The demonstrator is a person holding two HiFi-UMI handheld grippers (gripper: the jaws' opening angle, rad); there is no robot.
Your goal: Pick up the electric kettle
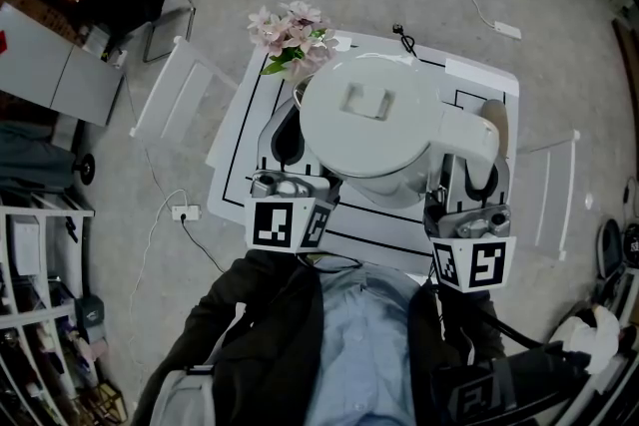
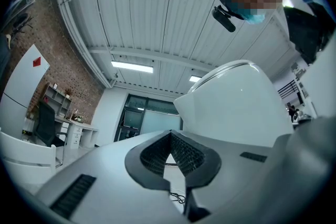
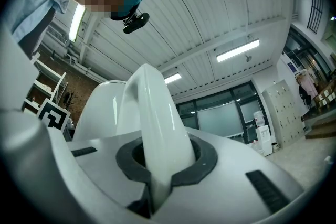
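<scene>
One electric kettle (image 1: 369, 120), handle (image 3: 152, 123) clamped in right gripper (image 3: 163, 162); left gripper (image 2: 172, 153) closed beside body (image 2: 236, 107)

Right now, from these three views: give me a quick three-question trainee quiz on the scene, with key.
1. Which part of the electric kettle is the right gripper shut on?
2. True or false: nothing sits between the jaws of the left gripper.
3. Fill in: the flowers beyond the kettle in the head view are ____ in colour.
Key: 1 the handle; 2 true; 3 pink.
</scene>
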